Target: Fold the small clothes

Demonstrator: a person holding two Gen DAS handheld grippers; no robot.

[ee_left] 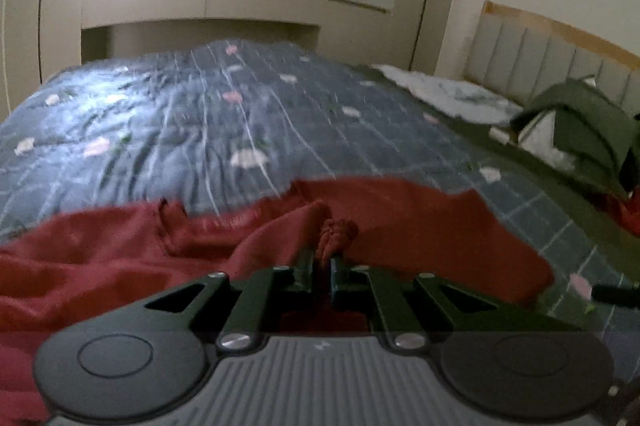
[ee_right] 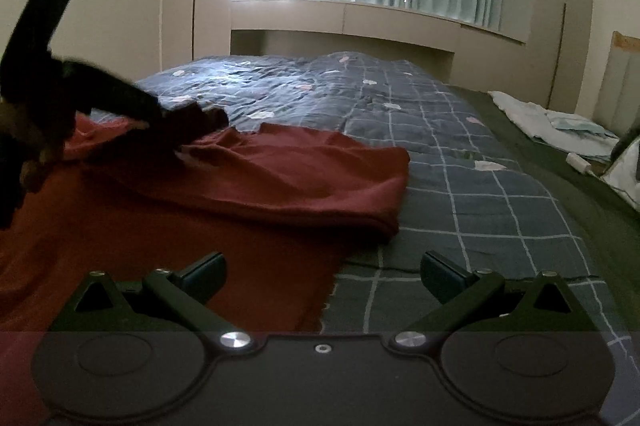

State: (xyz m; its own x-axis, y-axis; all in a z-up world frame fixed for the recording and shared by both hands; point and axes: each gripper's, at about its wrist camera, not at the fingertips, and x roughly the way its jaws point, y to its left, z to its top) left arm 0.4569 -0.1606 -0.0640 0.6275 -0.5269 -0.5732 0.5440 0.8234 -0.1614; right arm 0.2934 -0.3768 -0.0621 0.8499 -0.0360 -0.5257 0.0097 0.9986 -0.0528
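A dark red garment [ee_right: 256, 185] lies on the bed, part of it doubled over on itself. My left gripper [ee_left: 322, 266] is shut on a bunched fold of the red garment [ee_left: 336, 232], which spreads left and right in front of it. In the right wrist view the left gripper [ee_right: 192, 129] reaches in from the left and pinches the cloth. My right gripper [ee_right: 322, 272] is open and empty, just above the garment's near right edge where red cloth meets the quilt.
The bed has a blue checked quilt [ee_right: 460, 153] with pale flower marks. White cloths [ee_right: 548, 123] and a dark green item [ee_left: 580, 121] lie near the padded headboard [ee_left: 560, 53] at right. Wardrobes and a curtained window stand behind.
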